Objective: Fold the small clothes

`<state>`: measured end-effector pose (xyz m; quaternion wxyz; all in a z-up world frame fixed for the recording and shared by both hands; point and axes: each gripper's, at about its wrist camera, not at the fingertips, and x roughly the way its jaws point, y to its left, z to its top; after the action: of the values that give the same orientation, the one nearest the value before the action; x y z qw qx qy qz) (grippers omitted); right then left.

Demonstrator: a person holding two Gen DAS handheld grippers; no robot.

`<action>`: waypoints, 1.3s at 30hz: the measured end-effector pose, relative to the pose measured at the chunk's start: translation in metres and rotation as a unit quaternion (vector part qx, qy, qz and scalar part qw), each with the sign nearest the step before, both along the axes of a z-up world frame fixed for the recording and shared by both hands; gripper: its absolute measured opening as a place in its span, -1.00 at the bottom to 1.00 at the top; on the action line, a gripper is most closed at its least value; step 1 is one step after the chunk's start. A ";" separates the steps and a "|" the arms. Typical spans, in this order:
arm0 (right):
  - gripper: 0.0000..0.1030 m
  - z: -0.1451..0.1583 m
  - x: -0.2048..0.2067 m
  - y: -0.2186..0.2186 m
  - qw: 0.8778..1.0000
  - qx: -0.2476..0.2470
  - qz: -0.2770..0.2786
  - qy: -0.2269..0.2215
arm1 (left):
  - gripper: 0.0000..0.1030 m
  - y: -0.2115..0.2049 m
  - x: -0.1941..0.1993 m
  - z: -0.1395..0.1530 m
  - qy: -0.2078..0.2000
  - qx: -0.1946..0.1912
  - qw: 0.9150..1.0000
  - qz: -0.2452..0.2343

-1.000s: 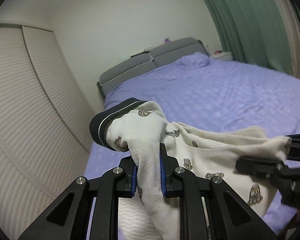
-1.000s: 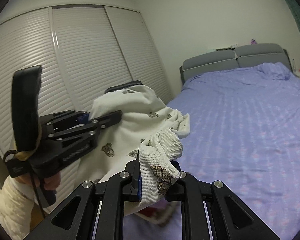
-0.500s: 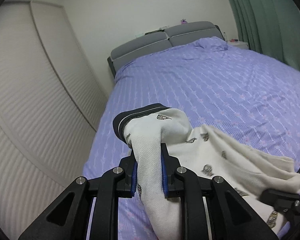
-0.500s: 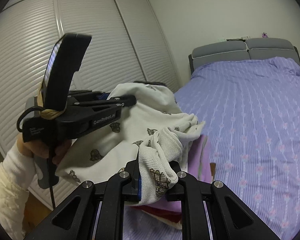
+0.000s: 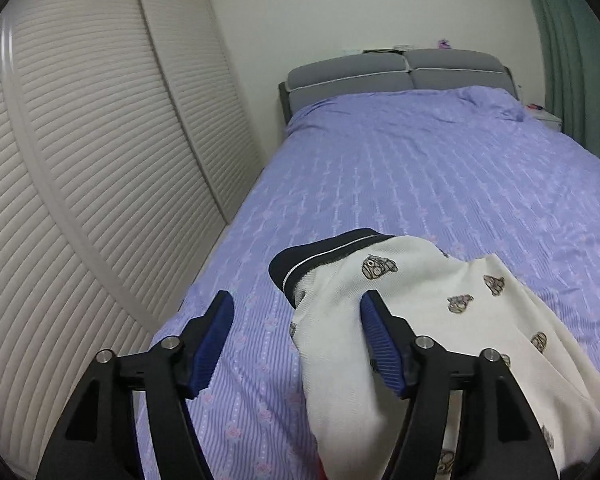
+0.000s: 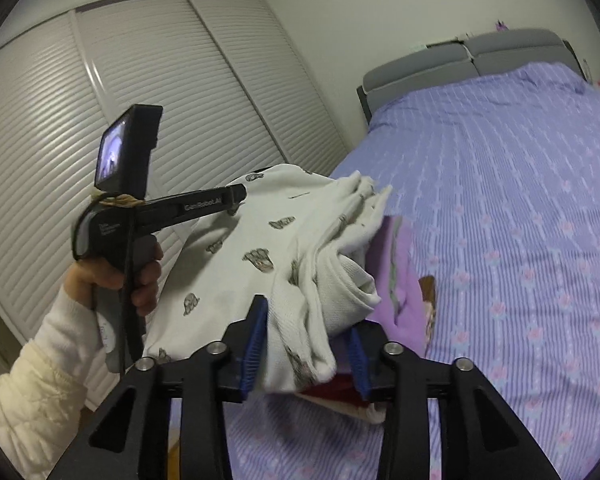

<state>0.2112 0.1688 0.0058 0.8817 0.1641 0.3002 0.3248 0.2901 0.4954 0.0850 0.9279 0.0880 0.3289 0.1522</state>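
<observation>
Two grippers, one white garment, one bed. On the far left stands the slatted wardrobe (image 5: 80,184), three door panels showing from the right wrist. Next, a hand (image 6: 116,276) in a pale padded sleeve (image 6: 40,384) holds the left gripper (image 5: 296,312), which carries one small screen (image 6: 114,158) on top. Its jaws have just been opening and now stand wide: the left blue pad (image 5: 212,340) is clear of everything, the right pad lies against the cloth, so nothing is pinched. The white garment (image 5: 420,320), printed with little brown figures and edged by one dark collar band (image 5: 320,256), rests on the near left corner of the bed (image 5: 440,184), draped over a small heap of other clothes. In that heap I count a lilac piece (image 6: 400,280) and something dark red (image 6: 332,390) underneath; more I cannot make out. The right gripper (image 6: 306,344) has also just been opening; a bunched fold of the garment sits between its blue pads, loose, not squeezed. Far right, the lilac striped cover runs back to a grey headboard (image 5: 396,68) in two cushions.
</observation>
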 end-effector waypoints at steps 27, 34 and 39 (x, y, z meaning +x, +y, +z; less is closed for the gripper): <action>0.80 0.048 -0.089 -0.205 0.983 -0.142 -0.079 -0.084 | 0.98 -0.262 -0.193 0.008 -0.068 0.030 0.994 -0.086; 0.83 0.052 -0.131 -0.271 0.974 -0.171 -0.105 -0.103 | 1.00 -0.328 -0.231 -0.005 -0.085 -0.019 0.992 -0.095; 0.83 0.046 -0.155 -0.316 0.968 -0.193 -0.125 -0.099 | 1.00 -0.374 -0.250 -0.017 -0.078 -0.027 0.991 -0.108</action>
<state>0.0558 -0.1469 0.0515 0.9557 -0.0057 0.2455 0.1624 0.0396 0.1218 0.0676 0.9636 0.0862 0.2482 0.0483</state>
